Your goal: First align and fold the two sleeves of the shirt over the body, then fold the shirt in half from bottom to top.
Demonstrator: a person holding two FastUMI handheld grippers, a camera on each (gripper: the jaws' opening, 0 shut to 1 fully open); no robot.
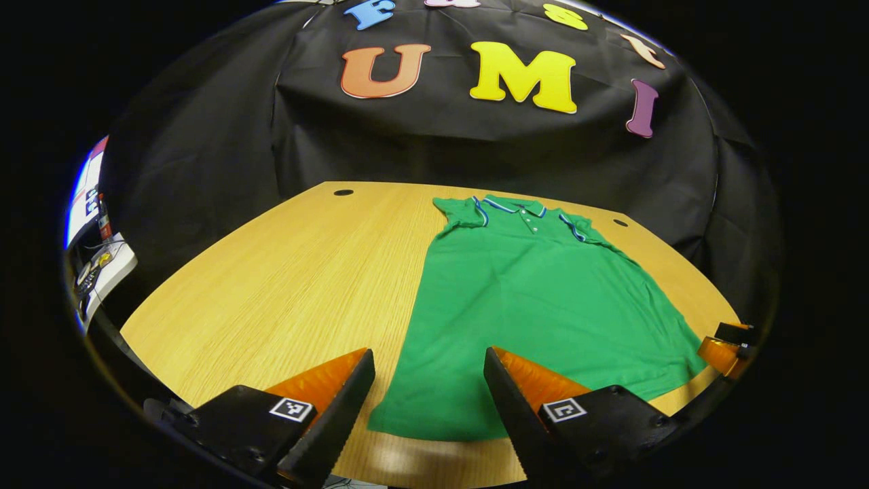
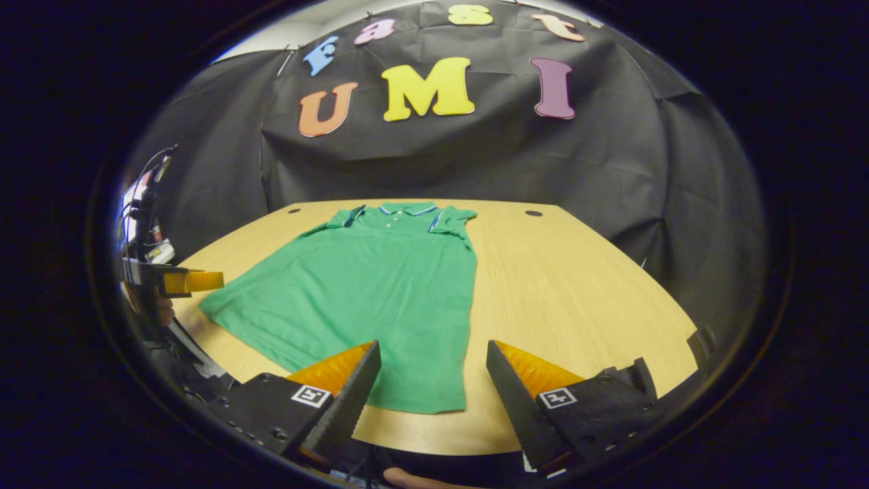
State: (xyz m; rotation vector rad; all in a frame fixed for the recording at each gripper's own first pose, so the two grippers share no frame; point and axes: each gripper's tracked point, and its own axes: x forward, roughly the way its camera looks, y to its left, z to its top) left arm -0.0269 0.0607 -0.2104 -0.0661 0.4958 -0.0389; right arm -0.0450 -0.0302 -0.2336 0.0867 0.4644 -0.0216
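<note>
left tongs [image 1: 429, 370] are held open above the near desk [image 1: 271, 292] edge, nothing between the fingers, poised over the hem's left corner. right tongs [image 2: 433, 363] are likewise open and empty over the hem's right corner. green shirt [image 2: 366, 292] is laid flat on the desk, hem nearest, collar [image 2: 406, 209] farthest, both sleeves already folded over the body. black cloth wall [image 2: 434, 163] is seen beyond.

A wooden table [image 1: 285, 285] stands against a black cloth wall [image 1: 421, 149].
</note>
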